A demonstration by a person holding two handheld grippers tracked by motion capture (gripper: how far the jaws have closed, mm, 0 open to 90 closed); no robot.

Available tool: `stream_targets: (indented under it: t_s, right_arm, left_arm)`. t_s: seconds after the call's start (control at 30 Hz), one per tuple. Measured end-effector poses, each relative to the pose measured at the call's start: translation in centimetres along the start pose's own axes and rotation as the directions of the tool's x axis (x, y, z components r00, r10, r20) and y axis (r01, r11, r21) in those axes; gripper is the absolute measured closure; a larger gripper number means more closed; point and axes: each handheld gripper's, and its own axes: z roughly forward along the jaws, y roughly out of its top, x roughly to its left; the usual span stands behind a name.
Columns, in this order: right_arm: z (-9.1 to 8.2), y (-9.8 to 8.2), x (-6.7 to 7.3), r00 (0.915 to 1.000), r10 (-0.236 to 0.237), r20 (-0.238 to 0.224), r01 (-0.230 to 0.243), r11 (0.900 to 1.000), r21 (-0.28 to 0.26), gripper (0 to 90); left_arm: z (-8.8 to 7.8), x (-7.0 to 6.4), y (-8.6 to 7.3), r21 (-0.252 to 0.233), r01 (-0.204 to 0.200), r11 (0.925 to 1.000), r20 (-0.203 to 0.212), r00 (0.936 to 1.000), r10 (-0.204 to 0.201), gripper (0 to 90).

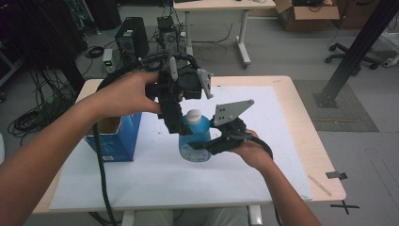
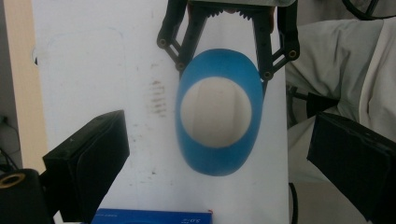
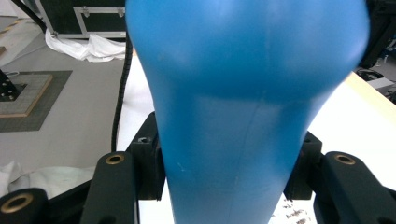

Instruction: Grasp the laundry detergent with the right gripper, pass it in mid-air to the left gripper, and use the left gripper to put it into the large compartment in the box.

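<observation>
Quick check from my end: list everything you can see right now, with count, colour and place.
bottle: one, blue with white cap, upright mid-table, clamped by the right gripper.
box: one, blue, open top, left part of the table.
white sheet: one, covers the table top.
table: one, light wood.
computer tower: one, black, on the floor beyond the table.
left gripper: one, black, jaws open above the bottle's cap.
right gripper: one, black, shut on the bottle's body.

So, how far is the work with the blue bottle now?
Done: the right hand-held gripper is clamped on the blue bottle. In hand: the left hand-held gripper hangs open above its white cap. Left: gripping the cap, probably to unscrew it; it is still on.
</observation>
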Motion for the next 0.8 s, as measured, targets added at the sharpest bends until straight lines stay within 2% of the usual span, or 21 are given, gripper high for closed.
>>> stream_targets:
  t_s: [0.57,0.8]
  right_arm:
    - [0.4,0.4,0.2,0.9999,-0.005,-0.014,0.005,1.0,0.009,44.5]
    - [0.5,0.3,0.2,0.9998,-0.006,-0.016,0.006,1.0,0.012,44.5]
  left_arm:
    - [2.8,0.2,-0.2,0.032,-0.001,0.9995,0.048,0.9988,-0.001,5.9]
    - [3.9,0.4,-0.4,0.029,0.0,0.9996,0.069,0.9976,-0.002,6.1]
